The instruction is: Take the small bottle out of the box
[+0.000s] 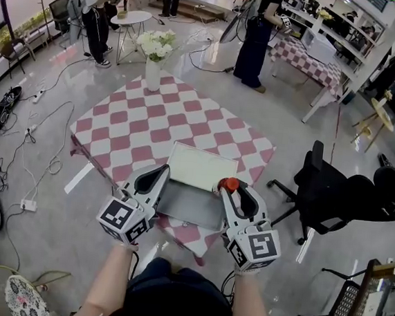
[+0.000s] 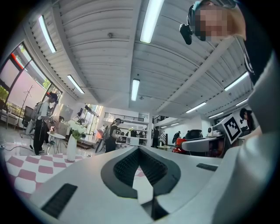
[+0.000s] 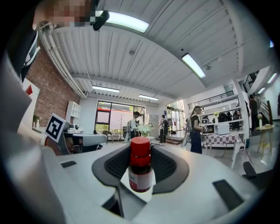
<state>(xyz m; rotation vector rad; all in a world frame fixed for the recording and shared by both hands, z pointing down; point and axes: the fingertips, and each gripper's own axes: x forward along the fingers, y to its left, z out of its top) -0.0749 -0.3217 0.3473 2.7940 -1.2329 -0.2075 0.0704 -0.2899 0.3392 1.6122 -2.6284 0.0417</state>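
The small bottle (image 1: 230,184), with a red cap and dark body, stands upright between the pads of my right gripper (image 1: 227,186), which is shut on it. In the right gripper view the small bottle (image 3: 140,168) fills the middle of the right gripper (image 3: 141,151), held up above table height. The open box (image 1: 189,205), grey inside with its white lid tipped back, sits at the near edge of the checked table (image 1: 151,128). The bottle is over the box's right rim. My left gripper (image 1: 162,168) is at the box's left side, its tips together and holding nothing; the left gripper (image 2: 139,149) points across the table.
A white vase of flowers (image 1: 153,73) stands at the table's far corner. A black office chair (image 1: 333,188) is to the right. Cables and a power strip (image 1: 28,205) lie on the floor to the left. People stand at the back near a second checked table (image 1: 311,60).
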